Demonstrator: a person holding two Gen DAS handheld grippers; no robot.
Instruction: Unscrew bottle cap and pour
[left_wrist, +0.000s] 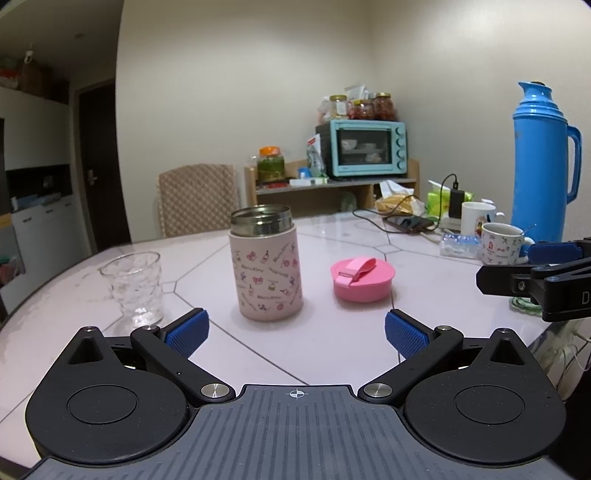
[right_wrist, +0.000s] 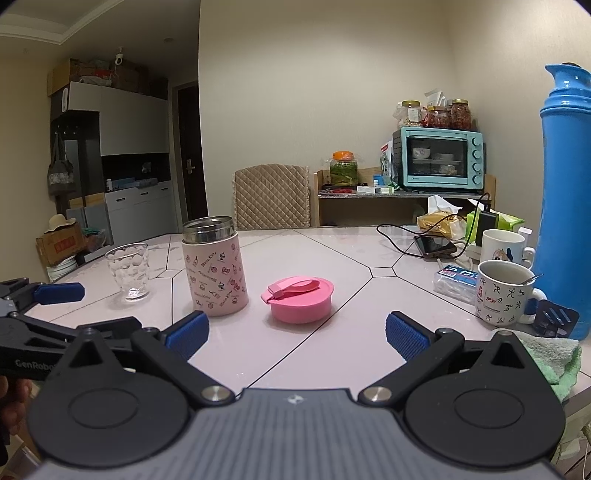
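A pink patterned bottle (left_wrist: 268, 264) (right_wrist: 215, 266) stands upright on the table with its steel mouth uncovered. Its pink cap (left_wrist: 362, 278) (right_wrist: 299, 298) lies flat on the table to the bottle's right. An empty clear glass (left_wrist: 133, 286) (right_wrist: 128, 271) stands to the bottle's left. My left gripper (left_wrist: 295, 332) is open, low over the near table edge, short of the bottle and holding nothing. My right gripper (right_wrist: 295, 332) is open too, in front of the cap and empty. Each gripper shows at the edge of the other's view.
Two mugs (right_wrist: 506, 291), a tall blue thermos (right_wrist: 565, 199), a phone on a cable (right_wrist: 434, 245) and a green cloth (right_wrist: 550, 354) crowd the table's right side. A padded chair (right_wrist: 271, 197) and a shelf with a teal oven (right_wrist: 437, 158) stand behind the table.
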